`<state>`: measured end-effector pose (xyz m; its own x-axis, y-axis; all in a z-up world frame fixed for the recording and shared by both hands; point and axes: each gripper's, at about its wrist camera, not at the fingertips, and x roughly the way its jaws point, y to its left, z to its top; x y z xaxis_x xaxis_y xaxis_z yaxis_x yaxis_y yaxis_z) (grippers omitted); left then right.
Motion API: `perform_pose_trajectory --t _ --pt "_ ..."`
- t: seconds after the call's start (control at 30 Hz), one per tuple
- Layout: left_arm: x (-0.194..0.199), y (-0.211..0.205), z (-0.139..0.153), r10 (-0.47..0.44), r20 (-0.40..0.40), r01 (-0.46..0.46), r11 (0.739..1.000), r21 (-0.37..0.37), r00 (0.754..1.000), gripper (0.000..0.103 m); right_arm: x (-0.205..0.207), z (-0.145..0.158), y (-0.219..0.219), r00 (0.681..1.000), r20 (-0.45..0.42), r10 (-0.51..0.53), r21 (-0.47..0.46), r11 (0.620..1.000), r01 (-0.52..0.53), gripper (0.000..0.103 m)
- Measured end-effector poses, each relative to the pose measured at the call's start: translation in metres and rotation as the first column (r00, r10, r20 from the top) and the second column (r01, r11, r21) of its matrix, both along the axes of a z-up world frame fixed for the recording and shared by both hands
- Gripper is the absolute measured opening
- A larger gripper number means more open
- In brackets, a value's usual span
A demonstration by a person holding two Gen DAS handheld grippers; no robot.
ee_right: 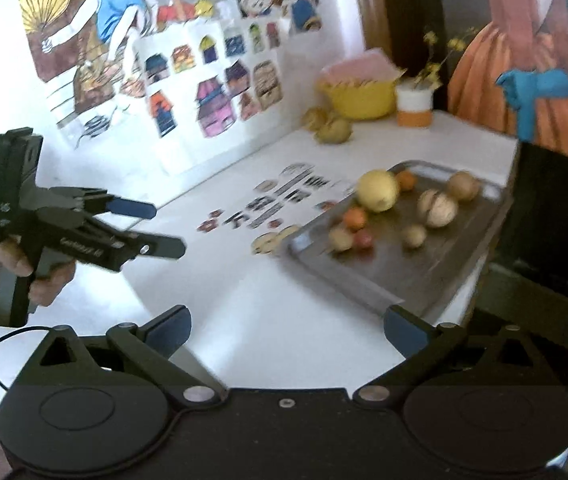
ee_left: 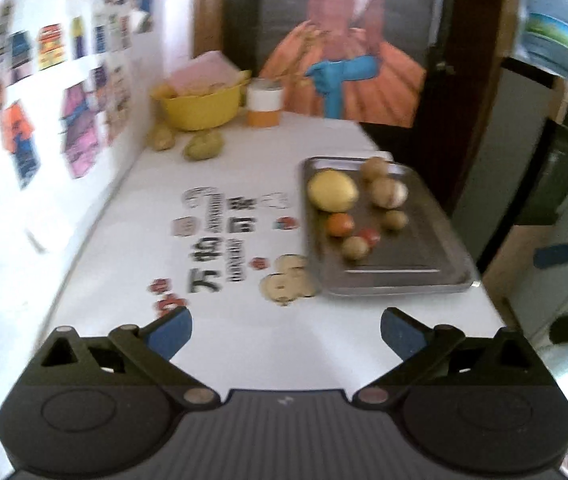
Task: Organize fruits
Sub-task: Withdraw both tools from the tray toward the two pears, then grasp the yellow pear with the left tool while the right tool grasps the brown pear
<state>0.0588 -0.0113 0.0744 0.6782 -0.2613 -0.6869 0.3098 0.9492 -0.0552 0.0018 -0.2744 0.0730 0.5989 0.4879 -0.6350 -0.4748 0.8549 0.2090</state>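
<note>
Looks like sorting hasn't really started, or it's nearly over, hard to say which way the fruit is meant to travel. Going by the metal tray [ee_left: 395,276] as the landmark: most of the fruit sits on it, bunched toward its far half, while the near half is bare.

Count on the tray, from the right wrist view: one big yellow lemon [ee_right: 377,191], two small orange fruits, one small red one, and four brownish round ones, so eight pieces. The blur makes the small ones a bit of a guess.

Beyond the tray, at the far wall end of the counter [ee_left: 244,340], two greenish-brown fruits [ee_left: 204,145] lie loose just beside a yellow bowl [ee_left: 200,108]. My read is those two are what's left.

Left claw [ee_left: 285,334] is spread wide and holding nothing, short of the tray's near edge. Right claw [ee_right: 287,334] is the same: wide apart, empty, hovering near the tray's near corner.
</note>
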Motion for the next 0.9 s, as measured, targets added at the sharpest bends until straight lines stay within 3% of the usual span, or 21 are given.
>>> perform_pose_trajectory --t 0.13,0.27,0.47,0.63,0.7,0.9 --pt "0.019 0.018 0.01 0.118 0.0 -0.118 0.992 0.053 0.993 0.102 0.02 0.01 0.03 1.0 0.007 0.023 -0.012 1.0 -0.023 0.102" --pt "0.049 0.032 0.025 0.203 0.025 -0.205 0.977 0.059 0.979 0.103 0.052 0.021 0.054 0.999 0.049 -0.019 -0.025 0.999 0.02 0.102" --pt "0.115 0.03 0.058 0.235 0.05 -0.236 0.971 0.031 0.971 0.102 0.107 0.038 0.076 0.983 0.139 -0.117 0.039 0.993 0.113 0.102" --pt "0.182 0.004 0.085 0.195 0.167 -0.22 0.965 0.145 0.966 0.103 0.163 0.039 0.088 0.944 0.228 -0.24 0.163 0.965 0.206 0.102" --pt "0.214 -0.003 0.084 0.19 0.191 -0.225 0.957 0.185 0.963 0.103 0.192 0.03 0.096 0.937 0.231 -0.262 0.183 0.957 0.223 0.102" --pt "0.315 -0.001 0.043 0.222 0.114 -0.24 0.953 0.185 0.968 0.103 0.285 -0.01 0.115 0.94 0.148 -0.307 0.166 0.945 0.283 0.102"
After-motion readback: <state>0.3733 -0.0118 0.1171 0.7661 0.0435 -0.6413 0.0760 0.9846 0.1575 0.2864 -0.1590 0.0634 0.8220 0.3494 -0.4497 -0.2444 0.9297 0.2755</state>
